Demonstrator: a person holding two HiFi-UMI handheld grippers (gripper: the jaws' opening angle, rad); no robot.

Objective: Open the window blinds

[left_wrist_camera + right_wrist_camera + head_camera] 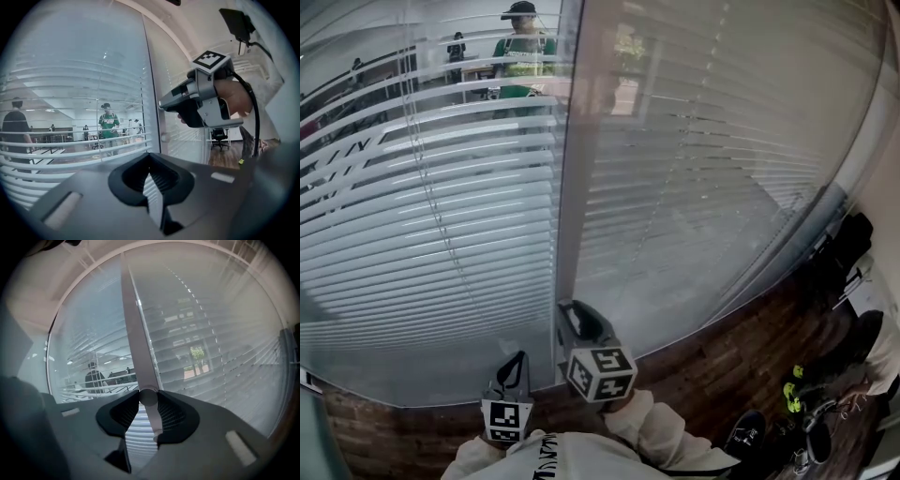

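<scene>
Two grippers at the glass (703, 281) | right gripper (149, 404) clamped on the round knob (148, 396) on the frame (135, 333) | left gripper (151, 177) parted, empty | blinds (441, 234) lowered

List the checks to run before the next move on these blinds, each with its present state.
1. right gripper jaws closed on the knob: ok.
2. Knob centred between the jaws, on the frame: ok.
3. left gripper jaws apart, empty, off the frame: ok.
4. left blinds open: ok, the room shows between the slats.
5. right blinds open: not ok, slats look mostly closed.
6. Which blinds this knob drives: cannot tell.
</scene>
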